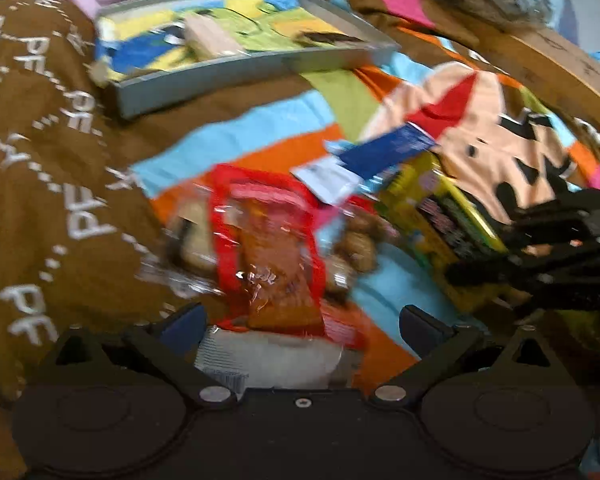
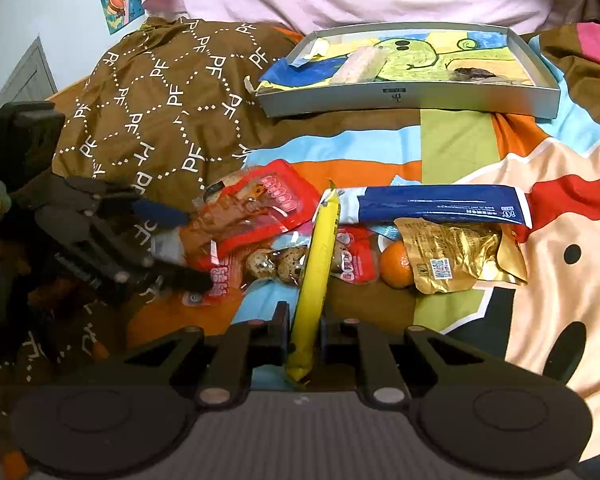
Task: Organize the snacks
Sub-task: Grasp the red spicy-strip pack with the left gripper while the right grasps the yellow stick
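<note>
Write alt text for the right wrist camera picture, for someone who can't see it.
The right gripper is shut on a yellow snack stick above snack packets piled on a colourful bedspread. Behind them sits a grey tray already holding a few snacks; the left gripper reaches in towards a red packet.

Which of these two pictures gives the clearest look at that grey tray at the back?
The right wrist view: the grey tray sits sharp and whole, with two snacks lying on its colourful lining. In the left wrist view the same tray is all in frame but smeared by motion blur, so its contents are hard to make out.
</note>
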